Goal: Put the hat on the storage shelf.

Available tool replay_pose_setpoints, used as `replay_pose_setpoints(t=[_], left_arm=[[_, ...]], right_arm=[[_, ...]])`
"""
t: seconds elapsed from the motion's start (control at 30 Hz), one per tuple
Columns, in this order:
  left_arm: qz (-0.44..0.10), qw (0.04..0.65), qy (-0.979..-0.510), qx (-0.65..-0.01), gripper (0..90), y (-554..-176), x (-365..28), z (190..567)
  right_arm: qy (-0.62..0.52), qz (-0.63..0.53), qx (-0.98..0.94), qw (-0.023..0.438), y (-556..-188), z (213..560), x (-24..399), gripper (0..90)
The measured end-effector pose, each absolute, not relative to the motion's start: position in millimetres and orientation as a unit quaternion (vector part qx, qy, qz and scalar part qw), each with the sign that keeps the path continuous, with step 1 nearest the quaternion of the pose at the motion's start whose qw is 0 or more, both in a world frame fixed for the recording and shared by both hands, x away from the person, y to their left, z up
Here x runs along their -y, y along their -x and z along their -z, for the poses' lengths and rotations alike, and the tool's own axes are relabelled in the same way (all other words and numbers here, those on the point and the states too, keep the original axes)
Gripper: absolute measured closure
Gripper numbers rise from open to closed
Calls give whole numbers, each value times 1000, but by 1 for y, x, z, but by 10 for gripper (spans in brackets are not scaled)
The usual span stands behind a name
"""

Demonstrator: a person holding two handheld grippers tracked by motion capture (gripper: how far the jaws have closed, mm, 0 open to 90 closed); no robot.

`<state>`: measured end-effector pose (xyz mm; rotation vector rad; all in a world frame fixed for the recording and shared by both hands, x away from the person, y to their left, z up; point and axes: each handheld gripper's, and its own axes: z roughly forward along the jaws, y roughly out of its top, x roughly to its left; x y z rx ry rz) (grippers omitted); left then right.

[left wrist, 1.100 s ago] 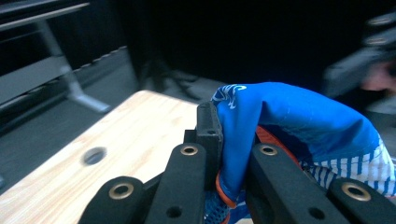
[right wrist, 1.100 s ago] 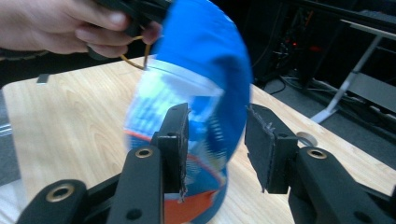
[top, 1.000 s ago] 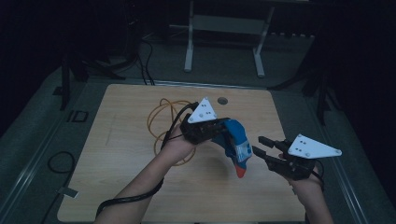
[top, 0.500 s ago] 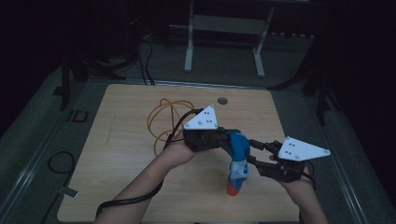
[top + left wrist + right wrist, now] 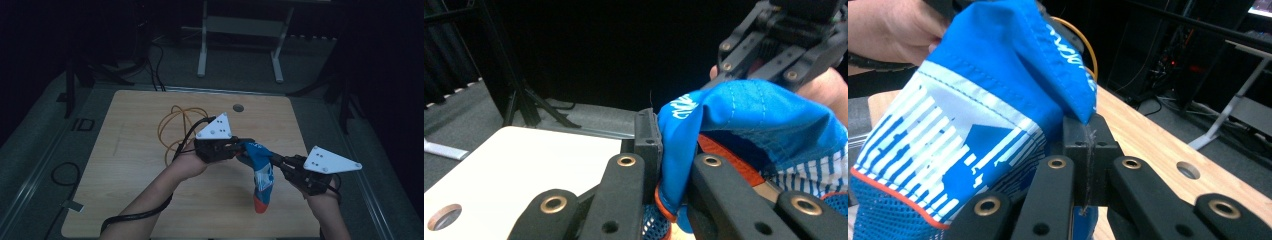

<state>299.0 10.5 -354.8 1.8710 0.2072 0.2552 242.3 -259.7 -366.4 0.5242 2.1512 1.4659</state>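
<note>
A blue sock [image 5: 262, 175] with white stripes and an orange toe hangs above the wooden table [image 5: 125, 165], toe down. My left gripper [image 5: 245, 145] is shut on the sock's cuff; in the left gripper view the blue fabric [image 5: 749, 115] is pinched between the left gripper's [image 5: 669, 150] jaws. My right gripper [image 5: 277, 161] comes in from the right and touches the cuff's other side. Its jaws have just been closing. In the right gripper view the right gripper [image 5: 1088, 140] has its pads pressed together on the sock's [image 5: 973, 100] blue edge.
A coiled orange cable [image 5: 175, 125] lies on the table behind the left hand. A round hole [image 5: 238, 107] sits near the table's far edge. A white metal stand [image 5: 240, 25] is on the floor beyond the table.
The right gripper moved left up to the sock and its jaws came together on the cuff. The sock swung from lying slanted to hanging toe down.
</note>
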Motion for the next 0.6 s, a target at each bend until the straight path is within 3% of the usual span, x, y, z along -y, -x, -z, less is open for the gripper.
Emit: replay_pose_setpoints(t=[0.23,0.33,0.47,0.6], left_arm=[[-119,581,-800,-93,857,-296,-11,353],[-124,582,-796,-111,603,-294,-15,351],[-137,570,-802,-114,508,-288,-20,353],[-155,567,-799,-125,498,-281,-30,356]], right_arm=[[-194,-544,-778,246,-242,358,261,900],[-193,-548,-776,246,-243,355,260,900],[-191,-548,-776,249,-245,351,258,900],[-191,-548,-773,256,-245,347,257,900]])
